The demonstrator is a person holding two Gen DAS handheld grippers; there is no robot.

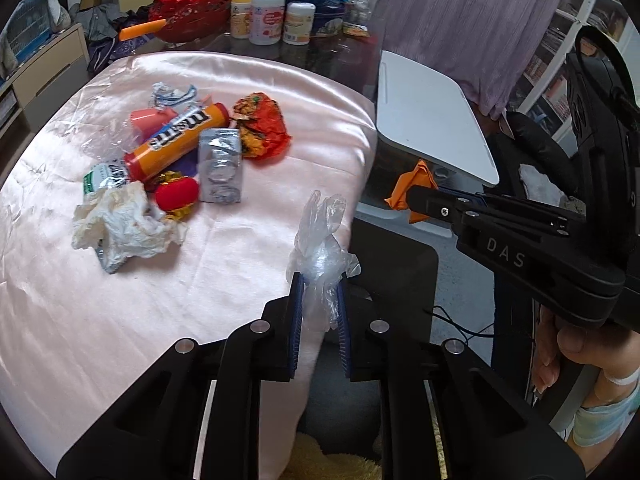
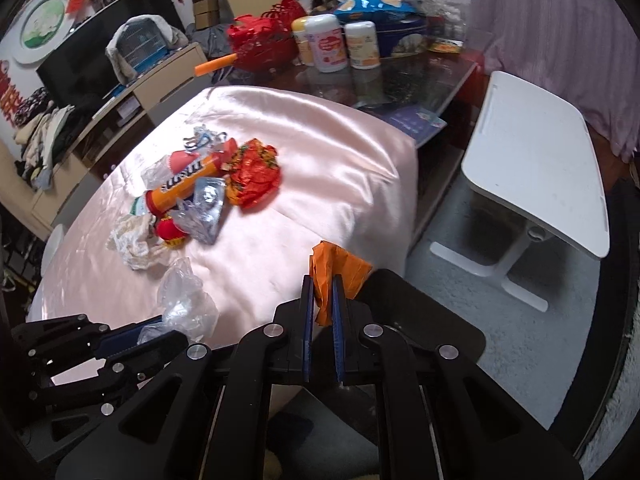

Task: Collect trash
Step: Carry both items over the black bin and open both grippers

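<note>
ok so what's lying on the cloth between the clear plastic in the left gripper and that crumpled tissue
Nothing: in the left wrist view the pink cloth is bare between the clear plastic in the left gripper and the crumpled tissue.

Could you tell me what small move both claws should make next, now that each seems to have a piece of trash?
Probably carry both pieces off the table toward a bin, which is not in view. The left claw is shut on the clear plastic wrap and the right claw on the orange scrap, both lifted past the edge of the pink cloth, while the remaining pile waits.
</note>
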